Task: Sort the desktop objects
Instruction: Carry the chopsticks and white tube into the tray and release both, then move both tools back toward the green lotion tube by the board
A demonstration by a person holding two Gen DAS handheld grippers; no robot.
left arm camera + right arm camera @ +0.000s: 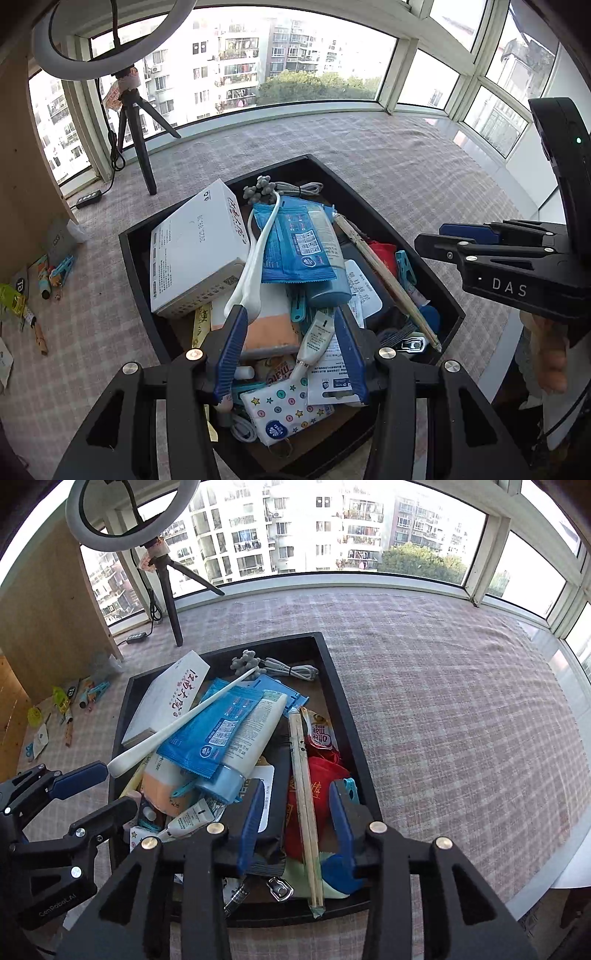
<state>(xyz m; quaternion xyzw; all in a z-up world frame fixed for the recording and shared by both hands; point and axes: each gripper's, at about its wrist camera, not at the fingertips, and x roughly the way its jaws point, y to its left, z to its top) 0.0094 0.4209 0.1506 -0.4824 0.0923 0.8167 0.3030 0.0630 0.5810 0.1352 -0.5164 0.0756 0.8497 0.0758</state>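
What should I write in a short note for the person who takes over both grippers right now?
Left gripper: open, empty, above the near left part of the black tray.
Right gripper: open, empty, above the near right part of the tray, over the wrapped chopsticks and red pouch.
Tray: full and piled up, with the white box, blue wipes pack, lotion tube, long white shoehorn and white cable.
Done: a few small items lie on the checked cloth to the far left.
Left: nearly everything in the tray is unsorted.

Black tray [347, 716] heaped with jumbled desktop objects [236, 734]
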